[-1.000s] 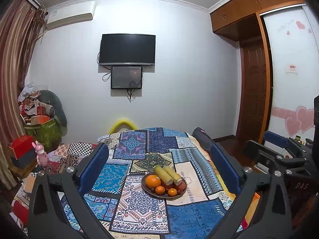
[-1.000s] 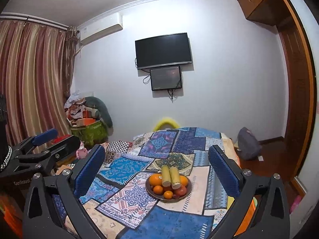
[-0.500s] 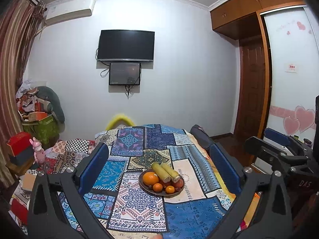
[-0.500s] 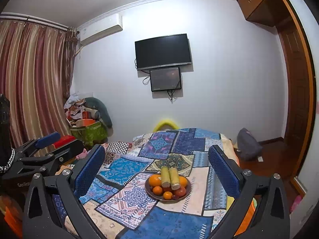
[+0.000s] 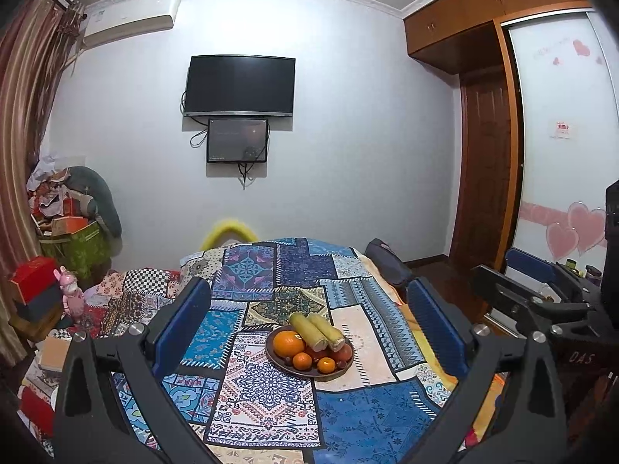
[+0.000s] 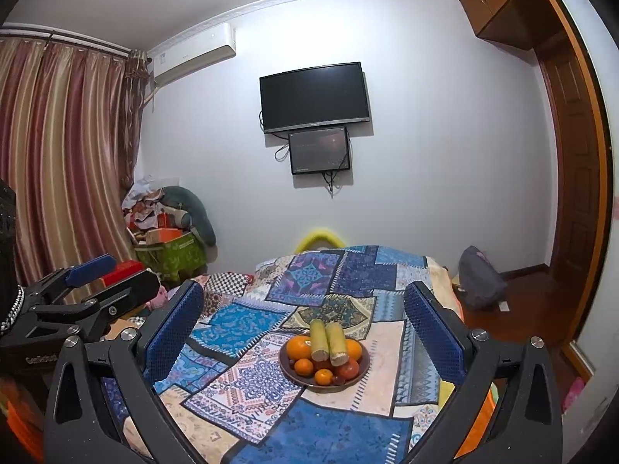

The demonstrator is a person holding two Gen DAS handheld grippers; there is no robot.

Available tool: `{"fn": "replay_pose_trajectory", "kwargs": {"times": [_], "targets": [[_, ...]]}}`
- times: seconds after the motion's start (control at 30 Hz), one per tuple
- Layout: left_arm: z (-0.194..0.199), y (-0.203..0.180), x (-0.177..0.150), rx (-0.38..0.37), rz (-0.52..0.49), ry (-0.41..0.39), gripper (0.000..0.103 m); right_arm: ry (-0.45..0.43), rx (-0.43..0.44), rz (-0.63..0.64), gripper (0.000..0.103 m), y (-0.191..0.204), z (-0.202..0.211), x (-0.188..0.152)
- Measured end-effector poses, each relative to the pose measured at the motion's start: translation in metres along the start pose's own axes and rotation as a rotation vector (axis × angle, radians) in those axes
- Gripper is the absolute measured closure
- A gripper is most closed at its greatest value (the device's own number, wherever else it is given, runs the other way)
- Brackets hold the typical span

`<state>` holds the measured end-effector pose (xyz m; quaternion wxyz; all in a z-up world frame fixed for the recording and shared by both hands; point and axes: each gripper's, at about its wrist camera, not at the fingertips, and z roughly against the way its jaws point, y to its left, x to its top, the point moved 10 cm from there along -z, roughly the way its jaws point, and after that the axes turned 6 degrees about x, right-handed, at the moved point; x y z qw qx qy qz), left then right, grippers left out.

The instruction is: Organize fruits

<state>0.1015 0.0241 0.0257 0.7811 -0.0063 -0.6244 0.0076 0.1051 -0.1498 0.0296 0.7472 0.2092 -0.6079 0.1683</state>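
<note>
A dark plate (image 5: 278, 363) of fruit sits on the patchwork cloth (image 5: 348, 417) covering the table. On the plate, two pale green stalks (image 5: 315, 331) lie side by side across a large orange (image 5: 288, 343), with small tangerines (image 5: 302, 361) at the near rim. The left tongs (image 5: 309, 321) are level and raised above the table, pointing at the plate, spread wide and gripping nothing. The right tongs (image 6: 303, 319) are posed the same, wide apart and empty, just right of the left ones.
</note>
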Motion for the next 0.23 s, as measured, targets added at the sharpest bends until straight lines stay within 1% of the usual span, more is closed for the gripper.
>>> {"fn": "replay_pose_trajectory", "kwargs": {"times": [0.23], "targets": [[-0.0017,0.0007,-0.0010,-0.004,0.005,0.009,0.000,0.000,-0.004,-0.006,0.000,-0.0015,-0.0009,-0.0001]]}}
